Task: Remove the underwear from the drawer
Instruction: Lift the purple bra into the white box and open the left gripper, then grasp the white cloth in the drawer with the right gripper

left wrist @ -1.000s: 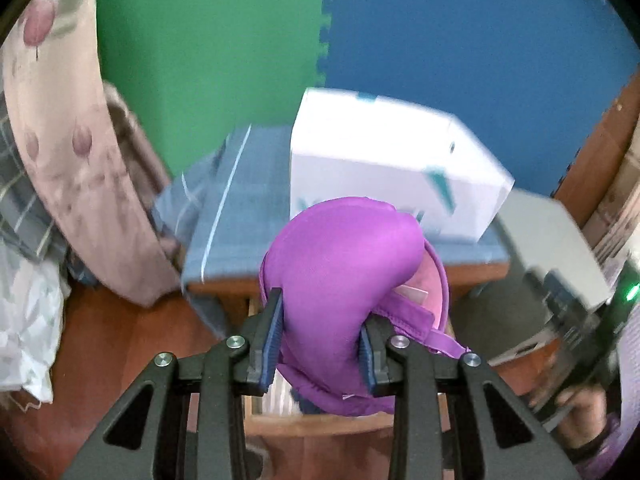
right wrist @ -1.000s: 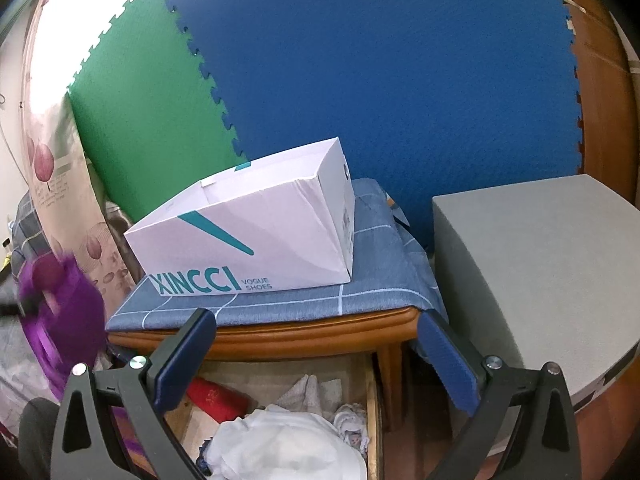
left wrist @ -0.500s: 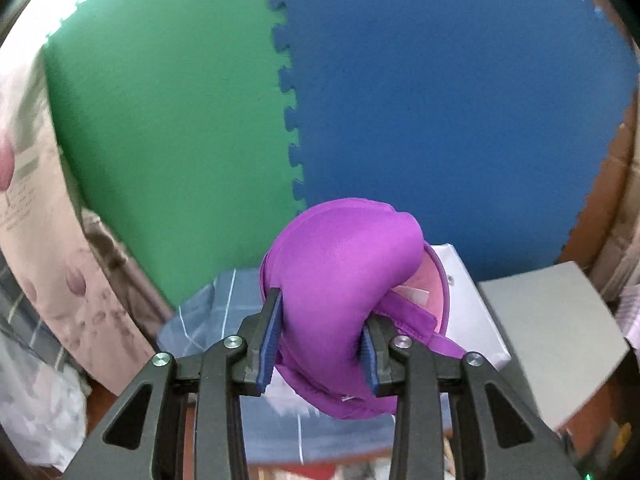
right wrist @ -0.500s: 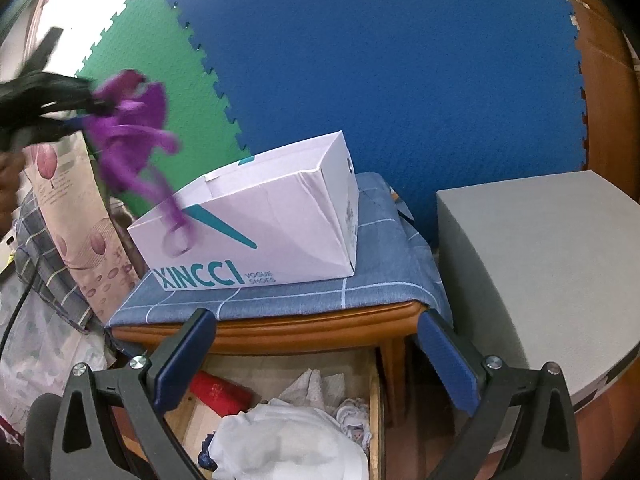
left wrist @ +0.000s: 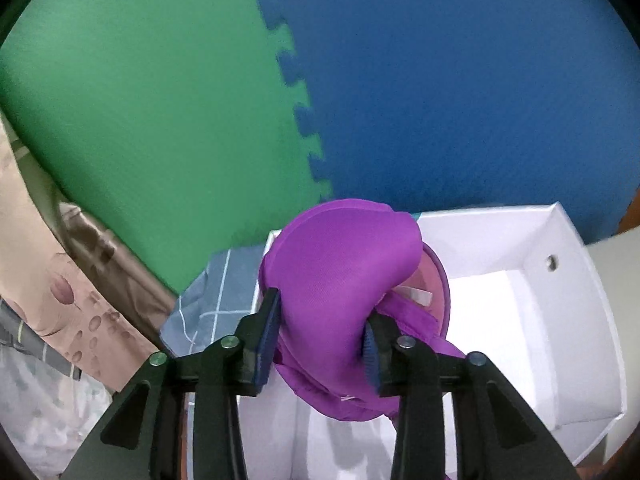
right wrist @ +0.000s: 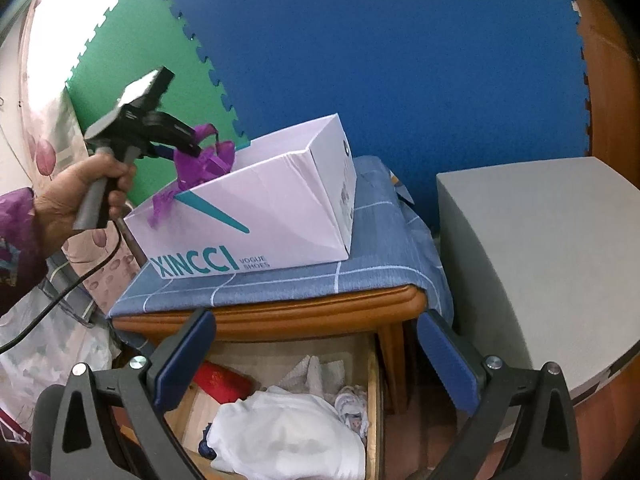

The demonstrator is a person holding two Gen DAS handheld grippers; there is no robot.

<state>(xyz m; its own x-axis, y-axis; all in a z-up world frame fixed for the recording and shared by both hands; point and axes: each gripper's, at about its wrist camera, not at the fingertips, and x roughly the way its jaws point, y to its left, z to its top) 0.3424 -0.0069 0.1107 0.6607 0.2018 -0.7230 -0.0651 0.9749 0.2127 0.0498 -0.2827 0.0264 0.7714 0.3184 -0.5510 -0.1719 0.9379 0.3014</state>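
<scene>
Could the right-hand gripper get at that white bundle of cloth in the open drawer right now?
Probably yes. The right gripper hangs just above the open drawer with its fingers spread wide and empty, and the white cloth lies on top with nothing covering it.

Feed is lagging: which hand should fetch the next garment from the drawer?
Right. Its tongs hang open over the open drawer, above the white clothes. The left tongs are busy, loosening around the purple bra over the white box.

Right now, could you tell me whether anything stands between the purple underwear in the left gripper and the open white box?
Nothing visible does. The left gripper holds the purple underwear right over the open top of the white box, its jaws just easing open.
</scene>
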